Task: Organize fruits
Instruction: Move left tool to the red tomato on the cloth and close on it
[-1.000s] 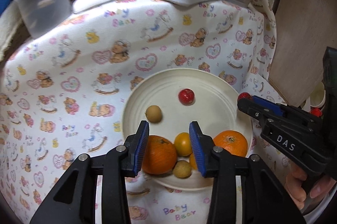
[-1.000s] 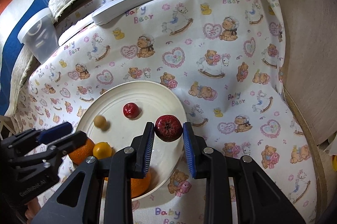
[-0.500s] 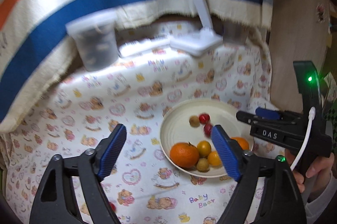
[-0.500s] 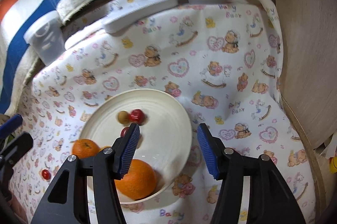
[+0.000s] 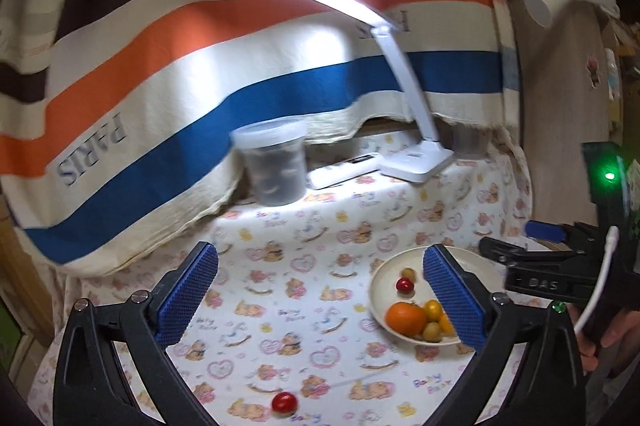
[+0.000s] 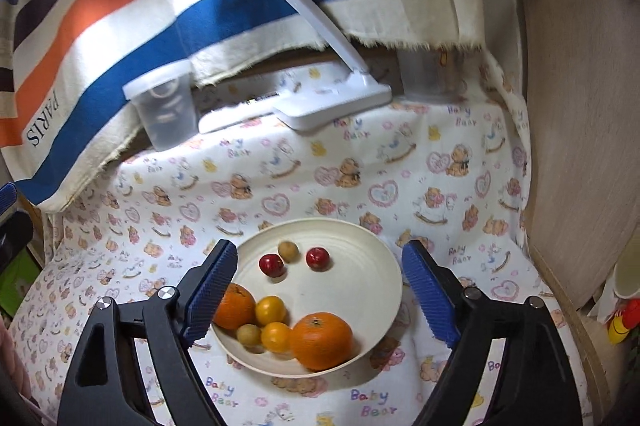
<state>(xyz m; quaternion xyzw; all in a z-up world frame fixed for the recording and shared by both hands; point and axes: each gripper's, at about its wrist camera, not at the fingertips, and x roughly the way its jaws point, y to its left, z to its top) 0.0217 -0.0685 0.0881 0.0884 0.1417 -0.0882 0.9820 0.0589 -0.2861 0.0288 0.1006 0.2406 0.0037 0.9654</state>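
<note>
Now that both grippers have drawn back from the plate (image 6: 384,266), the left gripper (image 5: 320,290) and right gripper (image 6: 320,290) hold nothing, jaws opening wide. The dark red fruit (image 6: 272,265) sits released on the plate; one red fruit (image 5: 284,403) remains on the surface.

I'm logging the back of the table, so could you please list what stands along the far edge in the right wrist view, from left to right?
Lidded tub → flat white bar → lamp base → clear container.
</note>
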